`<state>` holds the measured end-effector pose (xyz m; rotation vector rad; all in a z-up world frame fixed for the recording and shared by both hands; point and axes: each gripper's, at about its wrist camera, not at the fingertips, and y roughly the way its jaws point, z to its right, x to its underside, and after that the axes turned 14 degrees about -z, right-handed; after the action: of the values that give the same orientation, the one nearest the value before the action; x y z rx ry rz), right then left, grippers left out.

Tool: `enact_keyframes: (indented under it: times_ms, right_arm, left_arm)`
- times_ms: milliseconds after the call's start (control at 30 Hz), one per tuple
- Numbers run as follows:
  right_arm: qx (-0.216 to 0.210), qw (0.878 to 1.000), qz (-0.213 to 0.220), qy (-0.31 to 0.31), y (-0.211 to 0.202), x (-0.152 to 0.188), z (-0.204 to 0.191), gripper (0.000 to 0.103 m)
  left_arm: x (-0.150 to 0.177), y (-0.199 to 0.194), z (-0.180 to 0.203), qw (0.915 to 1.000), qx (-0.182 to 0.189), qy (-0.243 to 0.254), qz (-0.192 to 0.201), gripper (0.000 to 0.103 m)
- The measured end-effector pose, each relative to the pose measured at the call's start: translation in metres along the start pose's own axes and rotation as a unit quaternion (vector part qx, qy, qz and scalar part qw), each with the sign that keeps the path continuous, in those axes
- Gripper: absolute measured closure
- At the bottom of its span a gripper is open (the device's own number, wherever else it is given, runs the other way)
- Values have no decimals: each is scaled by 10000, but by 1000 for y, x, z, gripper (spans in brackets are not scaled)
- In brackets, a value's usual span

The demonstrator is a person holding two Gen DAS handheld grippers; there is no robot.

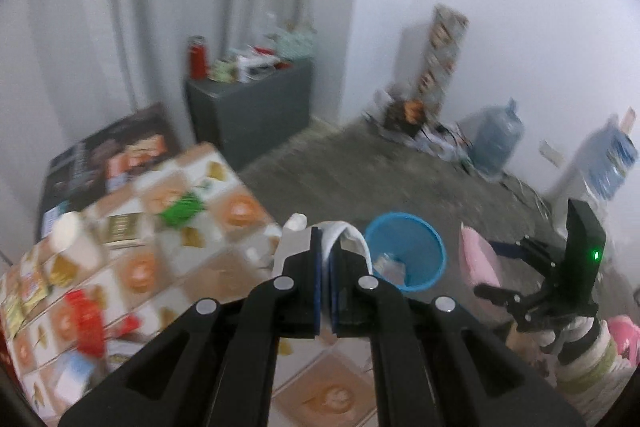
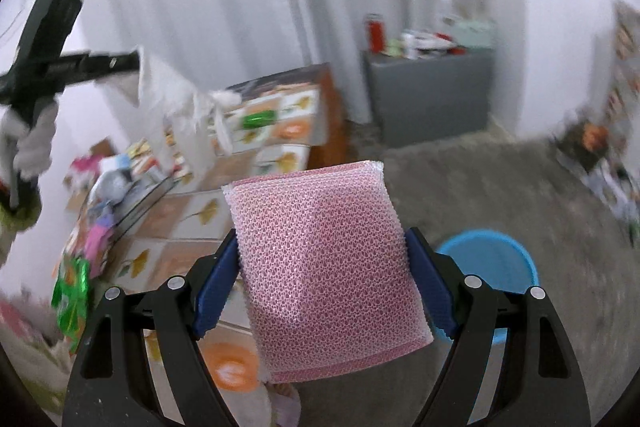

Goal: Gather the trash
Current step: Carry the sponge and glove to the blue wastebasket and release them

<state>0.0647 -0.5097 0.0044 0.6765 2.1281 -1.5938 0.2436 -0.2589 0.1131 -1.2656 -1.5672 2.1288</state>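
Pink sponge (image 2: 324, 267) fills my right tongs (image 2: 323, 267), pinched by its sides; soft, light, squashy. Left tongs (image 1: 326, 259) pinch limp white wrapper (image 1: 340, 233) above the blue bin (image 1: 406, 251).

No text, brand, number or sign is reading clearly to me in either view. Printing is showing on the packets (image 1: 122, 225) lying on the surface (image 1: 240, 187), on the dark box (image 1: 104, 155) behind it and on the tall carton (image 1: 442, 55) leaning against the wall, but motion blur is smearing all of it beyond reading.
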Motion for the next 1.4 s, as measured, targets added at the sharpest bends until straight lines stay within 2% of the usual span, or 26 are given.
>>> enact_keyframes:
  times_ms: [200,367,533,633,733,867,1000,1067,1100,1200,1333,1400]
  right_arm:
    - [12,9944,16,1059,12,16,54,27]
    - [-32,9840,39,1783,27,26,94,27]
    - [-112,9738,150,2267,38,35,127,27]
    - [-232,9632,176,2671,48,34,153,26]
    - [-299,9565,219,2894,55,32,168,26]
    - [-248,9494,189,3124,70,24,191,25]
    - [-13,9479,16,3185,89,13,205,22]
    - [249,9444,-76,3278,102,10,214,20]
    - [326,9437,-102,3289,106,10,217,19]
    - [605,9417,-224,3303,117,12,222,15]
    - [714,9407,-269,3307,118,21,222,15]
    - [762,9402,-235,3310,115,25,219,15]
  left_arm:
    - [-30,72,42,9971,384,307,-575,100]
    - [-53,135,75,9910,756,299,-1064,100]
    - [-64,198,104,9843,888,323,-1490,100]
    - [-68,237,123,9802,898,344,-1734,100]
    - [-72,270,135,9780,945,258,-1843,100]
    - [-75,303,151,9793,884,218,-1808,100]
    - [-75,336,158,9759,868,153,-1994,100]
    - [-79,349,161,9759,908,127,-1979,100]
    - [-81,356,162,9768,951,95,-1918,96]
    - [-84,364,161,9796,914,32,-1789,68]
    - [-82,358,157,9794,1079,-2,-1709,63]
    - [-82,352,155,9806,1045,52,-1657,62]
